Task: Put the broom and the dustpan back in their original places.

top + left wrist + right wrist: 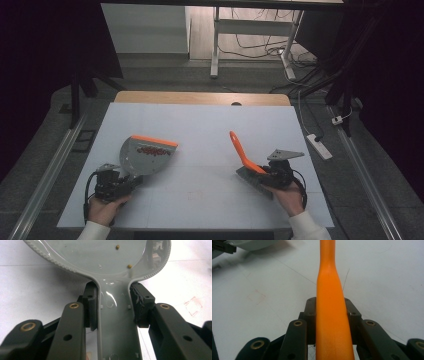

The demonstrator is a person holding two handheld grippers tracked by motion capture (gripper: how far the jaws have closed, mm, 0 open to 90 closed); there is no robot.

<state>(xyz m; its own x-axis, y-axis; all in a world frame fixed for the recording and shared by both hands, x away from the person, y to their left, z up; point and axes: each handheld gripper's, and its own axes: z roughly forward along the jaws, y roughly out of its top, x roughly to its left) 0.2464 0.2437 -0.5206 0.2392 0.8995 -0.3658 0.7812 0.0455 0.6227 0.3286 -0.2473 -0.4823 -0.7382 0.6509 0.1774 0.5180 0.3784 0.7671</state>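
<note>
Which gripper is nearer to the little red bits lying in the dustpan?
Left. The left gripper holds the dustpan by its handle, just below the red bits. The right gripper, holding the orange brush, sits across the table.

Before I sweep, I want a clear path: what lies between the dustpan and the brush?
Nothing: in the high view the white table is bare between the dustpan and the brush, apart from faint marks.
</note>
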